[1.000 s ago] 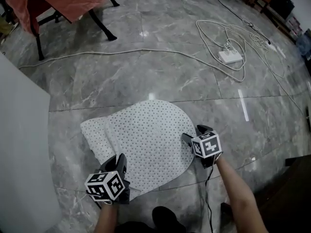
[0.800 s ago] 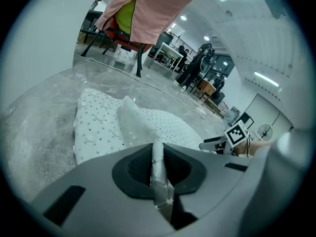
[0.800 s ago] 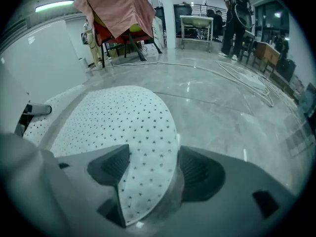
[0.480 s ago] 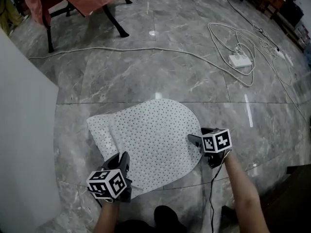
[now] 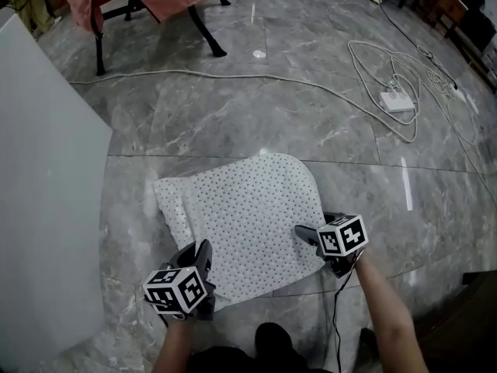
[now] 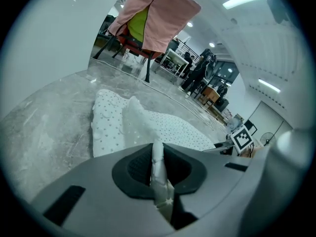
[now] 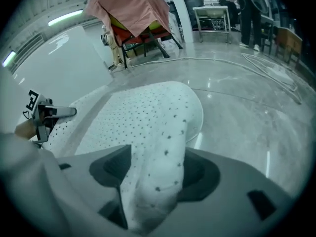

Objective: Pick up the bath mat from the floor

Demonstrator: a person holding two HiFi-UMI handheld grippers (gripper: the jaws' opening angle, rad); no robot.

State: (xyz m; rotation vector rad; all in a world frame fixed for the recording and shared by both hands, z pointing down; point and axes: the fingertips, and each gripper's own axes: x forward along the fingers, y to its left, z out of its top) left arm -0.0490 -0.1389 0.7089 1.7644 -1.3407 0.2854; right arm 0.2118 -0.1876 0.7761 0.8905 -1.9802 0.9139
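Lying on the grey marble floor (image 5: 311, 138), the white, dark-dotted bath mat (image 5: 248, 208) spreads away from both sets of fingers, its near edge gathered into them. The left gripper (image 5: 200, 253) has its fingers (image 6: 136, 169) clenched on a thin upright pleat of the mat's near left corner. The right gripper (image 5: 317, 228) has just been closing its fingers (image 7: 111, 169), and a thick dotted fold of the mat's right edge fills the gap and touches both. The print in sight is the black-and-white square markers on each gripper's cube. The head view alone shows the whole outline of the mat, a white cable (image 5: 233, 76) and power strip (image 5: 397, 99) well beyond the right fingers, and a white panel (image 5: 39, 169) out to the left of the left fingers. The left gripper view adds a raised ridge of mat just ahead of its fingers, the other gripper's marker cube off to the right, and people (image 6: 200, 68) standing far off. The right gripper view shows the mat's rounded far end and, far past it, a pink cloth (image 7: 131, 6) draped over a chair.
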